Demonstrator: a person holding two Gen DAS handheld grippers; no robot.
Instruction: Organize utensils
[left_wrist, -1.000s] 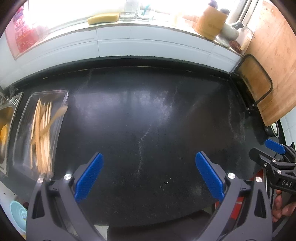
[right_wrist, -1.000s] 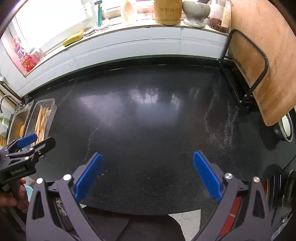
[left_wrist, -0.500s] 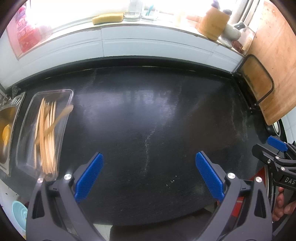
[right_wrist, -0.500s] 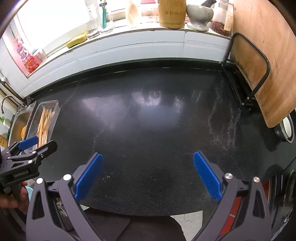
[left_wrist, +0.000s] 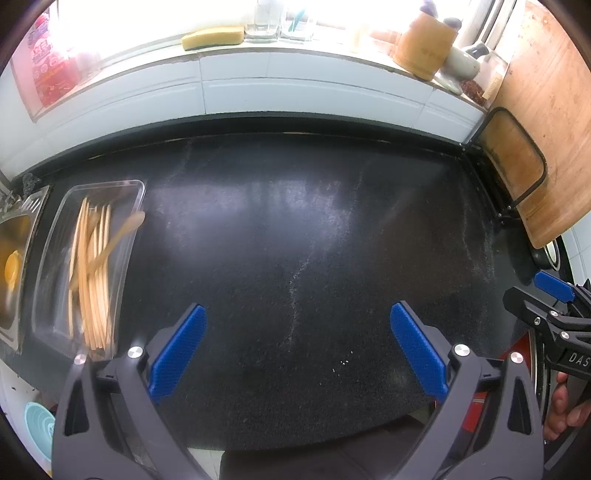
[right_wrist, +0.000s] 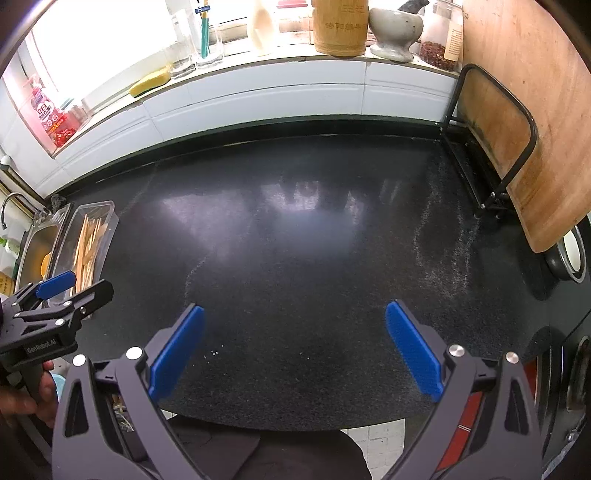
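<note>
A clear plastic tray (left_wrist: 48, 258) stands at the left end of the black counter, beside the sink. It holds several wooden chopsticks (left_wrist: 94, 280) and a wooden spoon (left_wrist: 118, 236) that leans over its right rim. The tray also shows in the right wrist view (right_wrist: 107, 218). My left gripper (left_wrist: 299, 350) is open and empty above the counter's front edge, right of the tray. My right gripper (right_wrist: 293, 350) is open and empty over the counter's front middle. Each gripper shows at the edge of the other's view.
A steel sink (left_wrist: 14, 251) lies left of the tray. A wooden cutting board (right_wrist: 524, 110) leans in a black wire rack (right_wrist: 495, 155) at the right. The sill holds a sponge (left_wrist: 212, 37), glasses, a bamboo holder (right_wrist: 340, 26), a mortar and jars.
Both grippers have drifted slightly, so the tray sits a little further right in the left wrist view. Both stay open and empty. The utensils have not moved.
</note>
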